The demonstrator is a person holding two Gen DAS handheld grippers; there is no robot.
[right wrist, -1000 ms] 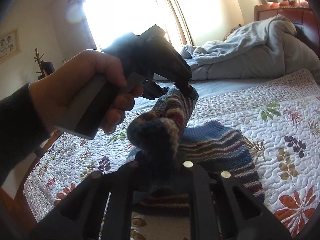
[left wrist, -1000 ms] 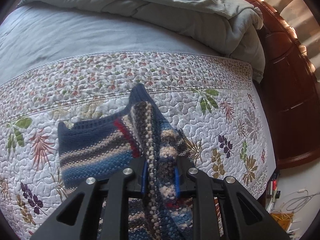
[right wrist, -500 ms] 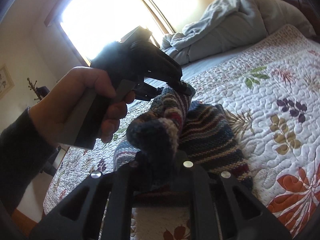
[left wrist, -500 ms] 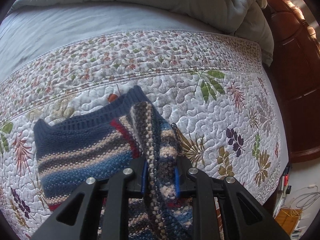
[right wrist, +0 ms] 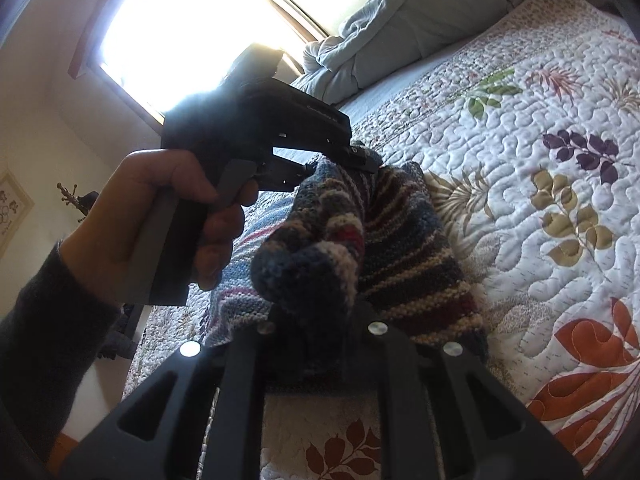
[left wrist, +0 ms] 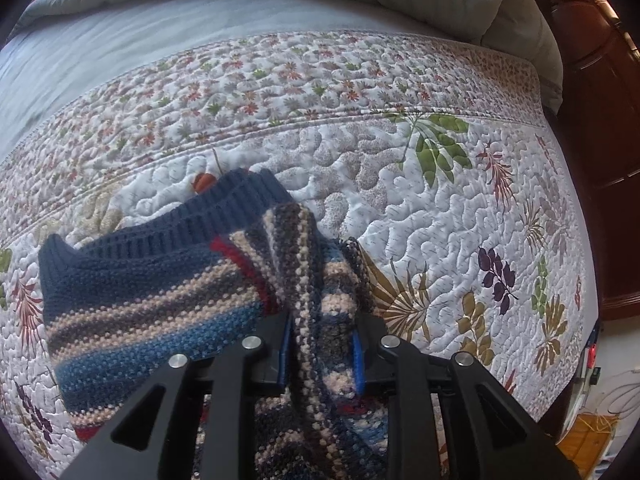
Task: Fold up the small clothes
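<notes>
A blue, tan and red striped knitted sweater [left wrist: 148, 300] lies on a floral quilted bed [left wrist: 440, 216]. The left gripper [left wrist: 320, 354], fingers opening, has a fold between them; the right gripper [right wrist: 316, 344] is clamped on another. Bare quilt stretches beyond both.

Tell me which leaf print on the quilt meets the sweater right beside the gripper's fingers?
The tan fan-shaped frond, at the striped sweater's edge by the left gripper; the purple sprig and green sprig lie clear.

You see a sweater [left wrist: 152, 300] striped navy, beige, grey, blue and red, on a white quilt [left wrist: 400, 200] printed with coloured leaves.
</notes>
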